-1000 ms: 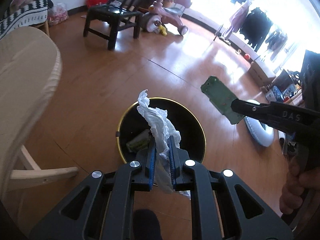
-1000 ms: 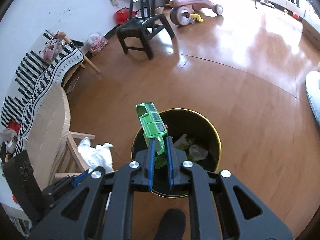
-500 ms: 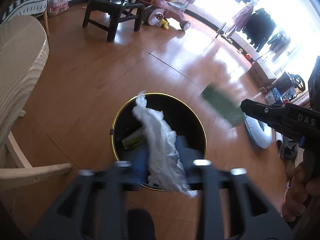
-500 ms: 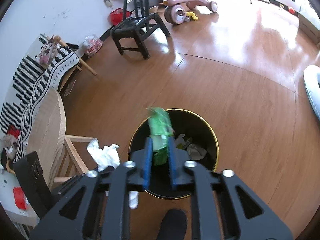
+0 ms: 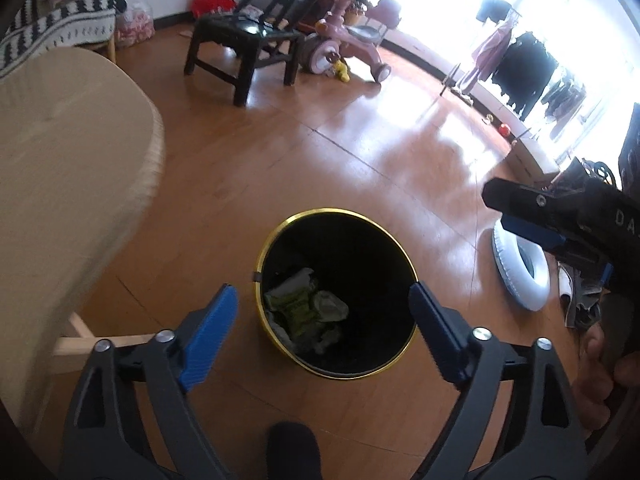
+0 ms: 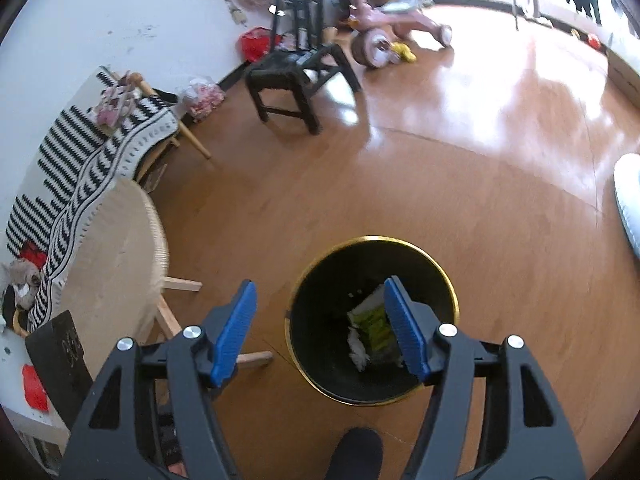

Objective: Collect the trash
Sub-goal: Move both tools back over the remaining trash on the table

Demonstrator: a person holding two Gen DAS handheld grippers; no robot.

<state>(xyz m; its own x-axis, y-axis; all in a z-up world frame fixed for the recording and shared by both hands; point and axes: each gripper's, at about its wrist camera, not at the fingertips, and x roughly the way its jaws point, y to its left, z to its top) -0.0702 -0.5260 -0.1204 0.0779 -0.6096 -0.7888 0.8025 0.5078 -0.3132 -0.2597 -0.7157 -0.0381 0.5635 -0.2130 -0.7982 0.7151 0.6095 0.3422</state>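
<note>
Since a second ago: let go of both pieces of trash. White tissue gone from the left hand-held gripper (image 5: 322,318), green wrapper gone from the right hand-held gripper (image 6: 320,326); both pairs of jaws, clamped then, now parting and bare.

Left wrist view: looked steeply down over the black bin (image 5: 336,296) with its gold rim, standing on the wooden floor (image 5: 360,152). Blue pads (image 5: 212,336) spread wide, one to each side of the bin's mouth, nothing between them but the opening below. Trash (image 5: 304,304) lay at the bottom, towards the left wall of the bin: pale crumpled paper and a yellow-green wrapper, long axis hard to tell in the heap. Caught the right hand-held gripper at the right edge, out over the floor beside the bin, with the person's hand (image 5: 600,368) on its grip. Round pale bench (image 5: 68,168) at the left; white inflatable ring (image 5: 520,268) on the floor at the right.

Right wrist view: same bin just ahead and below, sitting between the pads but nearer the right one, jaws opening and empty. Green wrapper (image 6: 372,324) and white scraps at the bottom. No loose trash seen on the floor. Next pickup probably from the bench side, nearer the left hand.
</note>
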